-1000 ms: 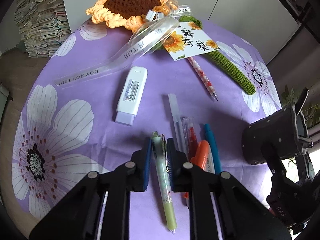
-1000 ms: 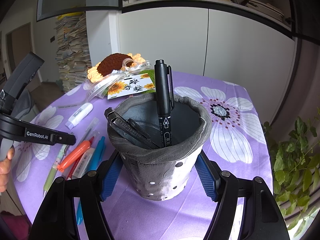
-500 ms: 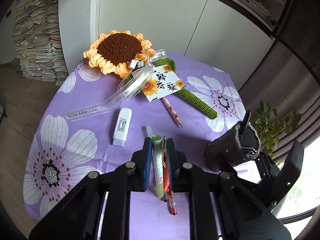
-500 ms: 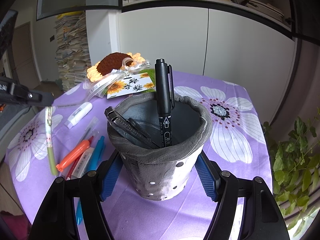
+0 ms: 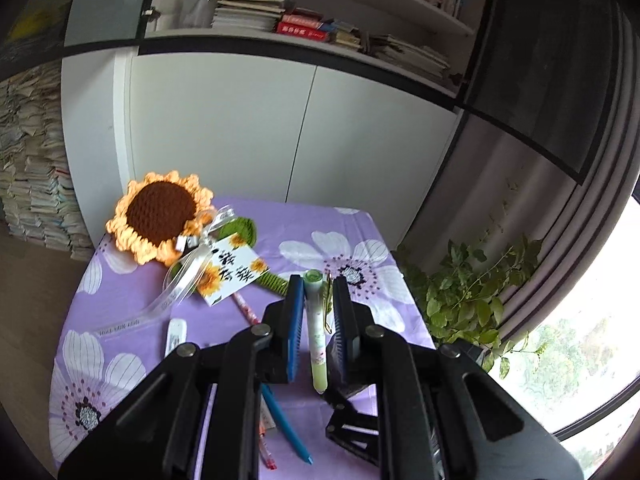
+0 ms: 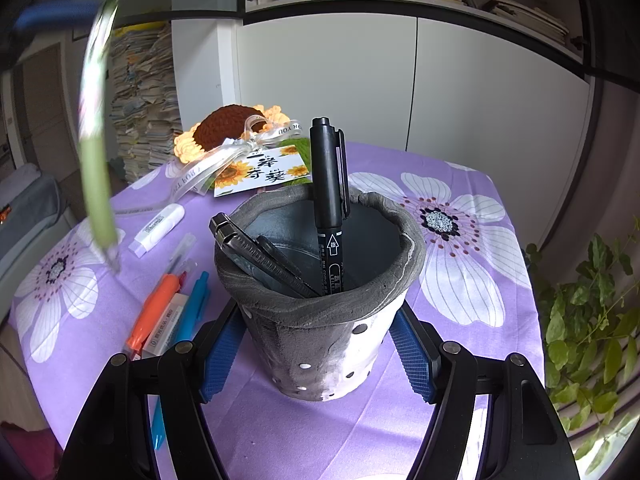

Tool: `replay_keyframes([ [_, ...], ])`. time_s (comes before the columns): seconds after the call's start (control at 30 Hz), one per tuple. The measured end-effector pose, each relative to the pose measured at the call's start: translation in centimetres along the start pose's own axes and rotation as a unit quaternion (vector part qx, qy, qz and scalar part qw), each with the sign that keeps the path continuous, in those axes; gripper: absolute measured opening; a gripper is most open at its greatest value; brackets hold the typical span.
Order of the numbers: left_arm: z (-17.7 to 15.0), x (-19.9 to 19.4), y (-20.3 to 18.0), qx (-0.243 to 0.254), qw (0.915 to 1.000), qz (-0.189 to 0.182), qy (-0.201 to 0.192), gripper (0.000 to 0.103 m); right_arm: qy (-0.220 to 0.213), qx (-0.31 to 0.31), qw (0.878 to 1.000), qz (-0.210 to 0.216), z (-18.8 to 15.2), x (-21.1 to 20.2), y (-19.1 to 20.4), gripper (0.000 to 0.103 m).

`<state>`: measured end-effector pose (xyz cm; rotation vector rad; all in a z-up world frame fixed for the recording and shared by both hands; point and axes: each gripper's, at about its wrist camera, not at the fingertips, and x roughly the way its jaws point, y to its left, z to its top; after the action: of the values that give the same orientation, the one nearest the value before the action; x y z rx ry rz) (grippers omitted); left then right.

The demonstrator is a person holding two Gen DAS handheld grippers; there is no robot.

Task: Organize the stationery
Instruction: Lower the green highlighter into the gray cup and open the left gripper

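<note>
Aloft, left gripper angled down, pinching green pen

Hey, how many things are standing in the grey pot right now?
2. A black marker stands upright near the middle of the grey perforated pot, and a black clip-like tool leans against its left rim. Something smaller could be hidden at the bottom.

Home study: bookshelves, paper stacks, flowered table
</note>
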<state>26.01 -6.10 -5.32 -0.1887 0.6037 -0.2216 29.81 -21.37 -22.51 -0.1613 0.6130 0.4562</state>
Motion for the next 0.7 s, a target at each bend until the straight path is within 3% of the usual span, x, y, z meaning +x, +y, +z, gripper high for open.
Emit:
replay_keyframes([
  [0.1, 0.7, 0.9, -1.1, 0.003, 0.9999, -0.015, -0.007, 0.013, 0.0, 0.0, 1.0, 0.0, 0.0, 0.0, 0.0, 0.072],
  [0.27, 1.0, 2.3, -2.6, 0.026, 0.9995, -0.003, -0.018, 0.013, 0.0, 0.002, 1.0, 0.001, -0.1, 0.1, 0.0, 0.072],
  [0.7, -2.8, 6.7, -2.7, 0.046, 0.9972, 0.003, 0.058, 0.013, 0.001, 0.003, 1.0, 0.002, -0.1, 0.0, 0.0, 0.072],
])
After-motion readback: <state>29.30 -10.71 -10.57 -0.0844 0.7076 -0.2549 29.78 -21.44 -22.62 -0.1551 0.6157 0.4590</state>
